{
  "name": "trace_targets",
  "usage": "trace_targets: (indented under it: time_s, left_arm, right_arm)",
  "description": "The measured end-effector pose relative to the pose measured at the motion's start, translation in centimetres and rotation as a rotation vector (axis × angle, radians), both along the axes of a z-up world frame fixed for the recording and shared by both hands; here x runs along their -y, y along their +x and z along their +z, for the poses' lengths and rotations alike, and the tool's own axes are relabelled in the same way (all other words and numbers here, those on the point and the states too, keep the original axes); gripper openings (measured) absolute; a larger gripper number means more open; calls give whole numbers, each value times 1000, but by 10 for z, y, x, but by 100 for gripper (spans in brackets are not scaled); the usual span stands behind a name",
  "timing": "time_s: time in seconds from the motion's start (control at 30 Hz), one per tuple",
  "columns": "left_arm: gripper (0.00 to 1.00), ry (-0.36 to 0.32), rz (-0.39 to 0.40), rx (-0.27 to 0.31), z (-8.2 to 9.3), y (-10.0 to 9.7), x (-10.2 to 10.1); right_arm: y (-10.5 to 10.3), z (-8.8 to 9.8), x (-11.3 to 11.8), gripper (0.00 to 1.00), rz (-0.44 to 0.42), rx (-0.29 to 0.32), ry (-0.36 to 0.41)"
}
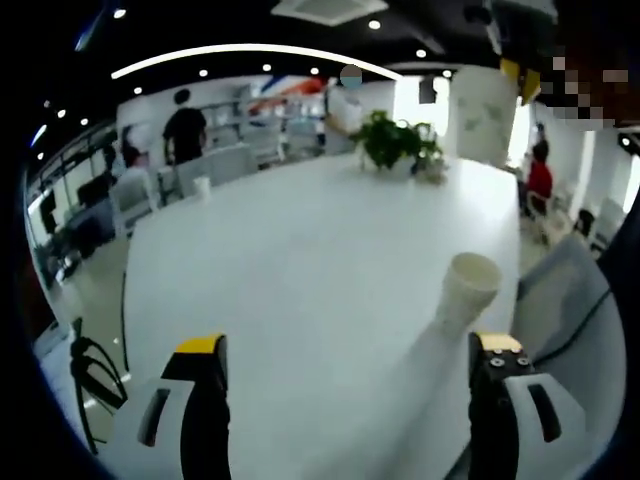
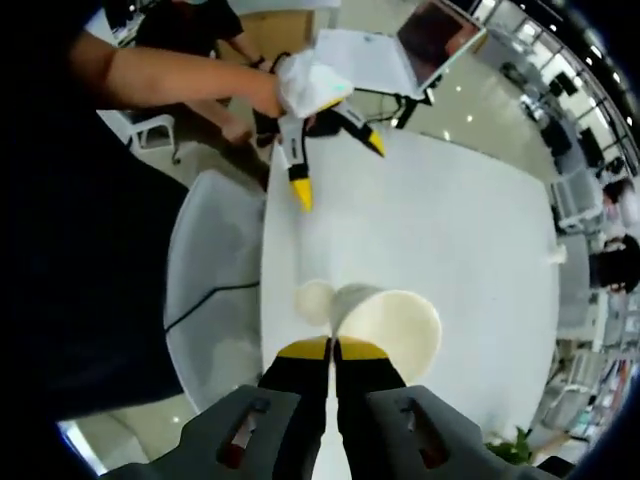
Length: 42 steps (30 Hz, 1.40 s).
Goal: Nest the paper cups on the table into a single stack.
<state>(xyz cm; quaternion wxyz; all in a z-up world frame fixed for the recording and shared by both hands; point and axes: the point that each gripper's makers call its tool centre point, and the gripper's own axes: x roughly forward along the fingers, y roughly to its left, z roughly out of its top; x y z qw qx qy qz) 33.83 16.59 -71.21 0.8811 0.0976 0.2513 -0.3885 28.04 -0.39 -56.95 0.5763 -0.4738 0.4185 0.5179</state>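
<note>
The principal risk was judged to be crushing or dropping: the right gripper (image 2: 331, 350) held the off-white paper cup (image 2: 385, 325) by its thin rim, jaws pressed nearly together on the wall, and a squeeze or tilt could deform it. In the left gripper view that cup (image 1: 466, 290) hung near the edge of the white surface (image 1: 300, 270). The left gripper (image 1: 355, 385) stood spread wide, holding nothing.
</note>
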Motion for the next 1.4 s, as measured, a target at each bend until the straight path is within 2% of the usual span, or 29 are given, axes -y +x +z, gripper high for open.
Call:
trace_targets:
  time_s: [0.6, 1.4]
  left_arm:
    - [98, -5, 17, -11, -4, -1, -1]
    - [98, -31, 39, -28, -10, -3, 0]
  right_arm:
    - [-5, -21, -1, 0, -19, -30, -7]
    - [-21, -63, -2, 0, 4, -78, -38]
